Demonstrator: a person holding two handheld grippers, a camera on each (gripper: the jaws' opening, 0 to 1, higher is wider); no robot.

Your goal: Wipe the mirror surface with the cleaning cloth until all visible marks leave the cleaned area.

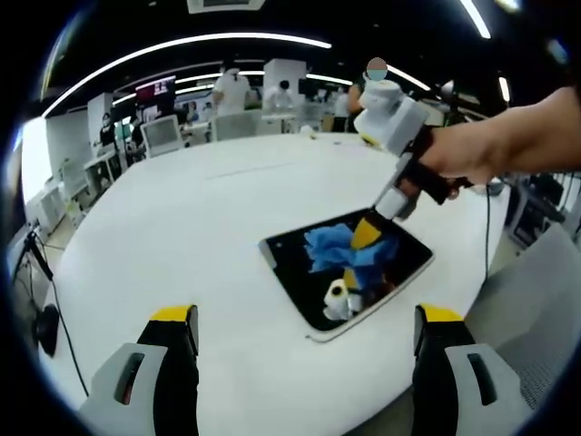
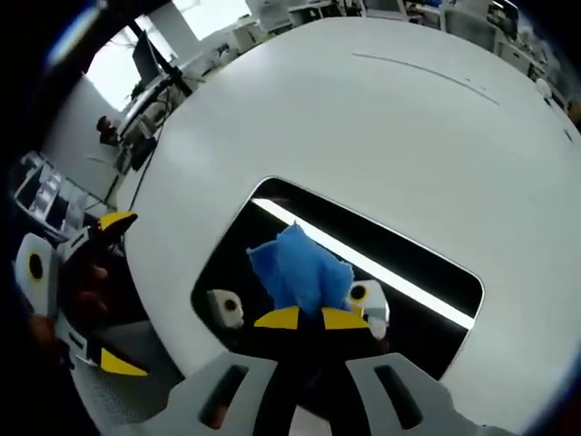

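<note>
Right gripper [image 2: 311,318] looks clamped on the crumpled blue cleaning cloth [image 2: 298,265], pressing it onto the dark rectangular mirror [image 2: 413,263] straight ahead; left gripper [image 1: 304,329] hangs back, jaws apart.

White round table [image 1: 182,236] — mirror [image 1: 300,272] flat on top

R gripper [image 2: 309,318] jaws closed tight, tips together, pointed down; person's hand [image 1: 481,150] grips its handle. L gripper [image 1: 304,327] jaws wide apart, held back, off to R gripper's side.
</note>
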